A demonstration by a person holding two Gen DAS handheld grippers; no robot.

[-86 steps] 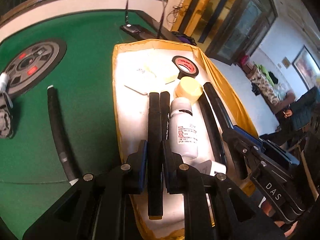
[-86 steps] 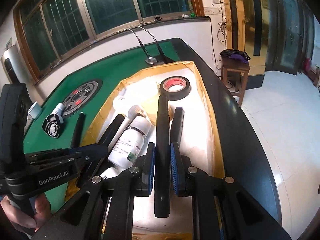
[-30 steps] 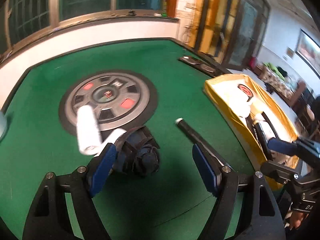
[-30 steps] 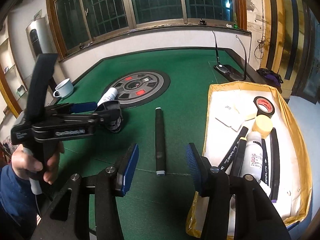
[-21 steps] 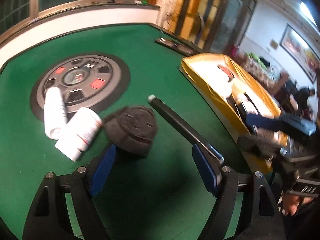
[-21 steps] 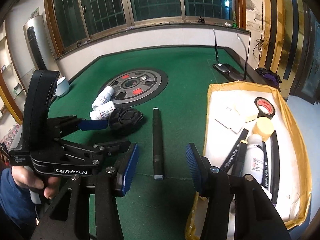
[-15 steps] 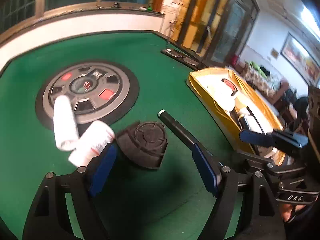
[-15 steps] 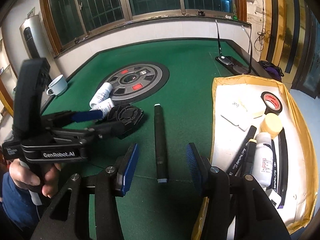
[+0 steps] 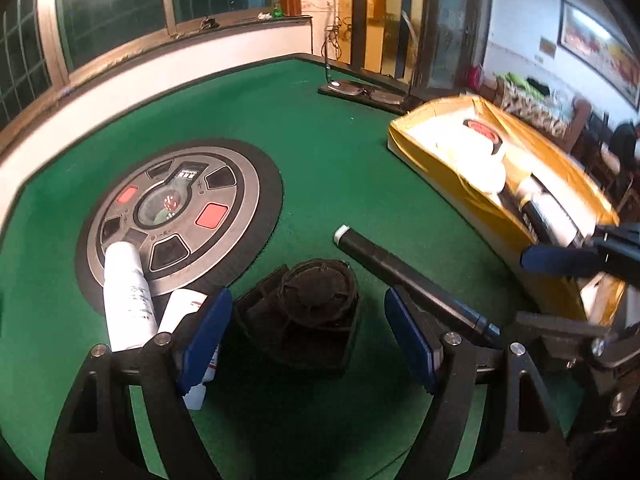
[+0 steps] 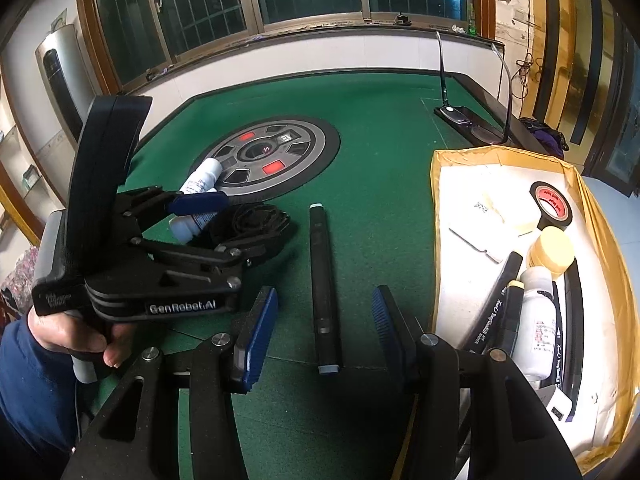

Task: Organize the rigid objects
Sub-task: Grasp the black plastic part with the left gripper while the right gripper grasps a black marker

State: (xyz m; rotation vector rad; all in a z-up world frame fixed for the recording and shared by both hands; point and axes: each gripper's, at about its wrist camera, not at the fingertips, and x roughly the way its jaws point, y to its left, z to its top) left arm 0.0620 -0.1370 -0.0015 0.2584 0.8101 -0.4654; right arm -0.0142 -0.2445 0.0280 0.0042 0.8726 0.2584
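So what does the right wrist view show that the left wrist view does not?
Only the right wrist view shows the person's hand on the left gripper, and the yellow cap in the tray. Only the left wrist view shows a wall picture. Both show the black marker and black fan on the green table.

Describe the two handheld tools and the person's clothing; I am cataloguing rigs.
Both tools are black plastic frames with blue ribbed pads and silver screws. The left tool bears white "GenRobot.AI" lettering and a tall black fin. The hand gripping its grey handle wears a dark blue sleeve.
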